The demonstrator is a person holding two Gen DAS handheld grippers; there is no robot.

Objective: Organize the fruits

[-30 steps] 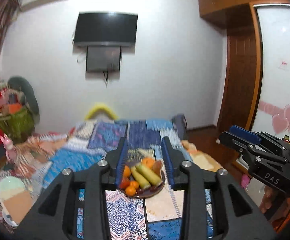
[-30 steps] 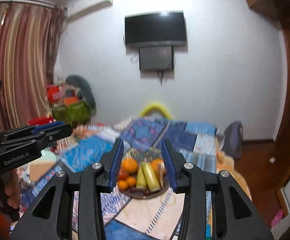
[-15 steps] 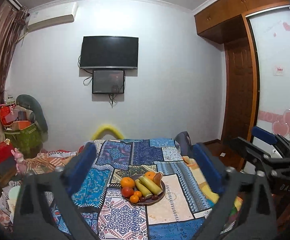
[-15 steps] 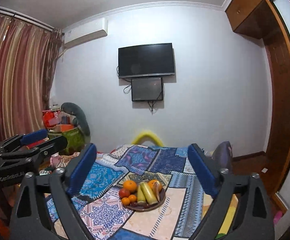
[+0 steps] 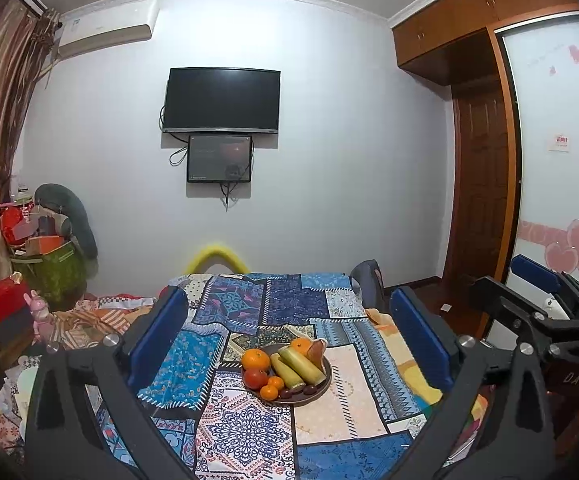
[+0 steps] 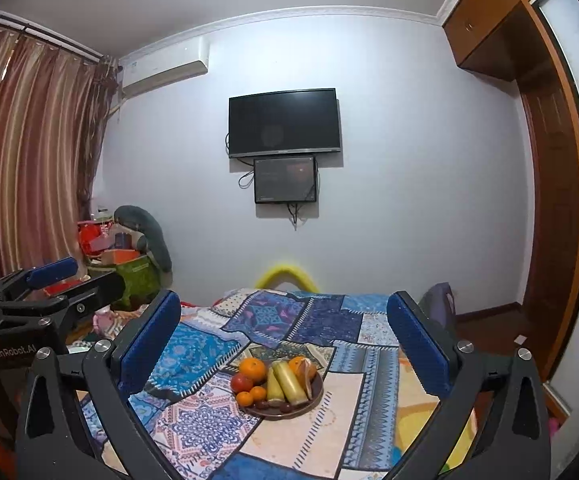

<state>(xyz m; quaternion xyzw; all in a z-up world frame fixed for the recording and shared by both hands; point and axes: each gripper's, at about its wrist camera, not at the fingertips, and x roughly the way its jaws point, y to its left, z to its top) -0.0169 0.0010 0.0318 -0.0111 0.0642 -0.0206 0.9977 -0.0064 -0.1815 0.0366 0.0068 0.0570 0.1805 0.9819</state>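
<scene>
your left gripper [image 5: 289, 344] stands wide, jaws spread and holding nothing; your right gripper [image 6: 283, 344] is likewise spread wide and bare. both hang well back from the work, above the near end of the bed.

the fruits sit heaped on a dark round plate [image 5: 321, 390] on the patchwork quilt [image 5: 245, 432], between your spread jaws in both views: a large orange [image 5: 255, 359], a red fruit [image 5: 255, 378], two small oranges at the front [image 5: 269, 392], two yellow-green long fruits, probably bananas [image 5: 301, 366], a cut piece at the back and some dark small fruits on the near rim.

risk, in my judgement: the pile is loose and the round pieces lean on each other, so lifting one may set the others rolling off the plate. the quilt lies over soft bedding, so a downward press could tip the plate. the long fruits lie touching; a wide closing may catch both.

beyond the bed, a yellow curved object [image 5: 216, 254] shows at the far edge. on the wall hang a television [image 5: 221, 100] and a smaller screen [image 5: 219, 159] below it, cables trailing. clutter stands at the left under striped curtains [image 6: 29, 152]; a wooden wardrobe [image 5: 481, 184] is at the right.
</scene>
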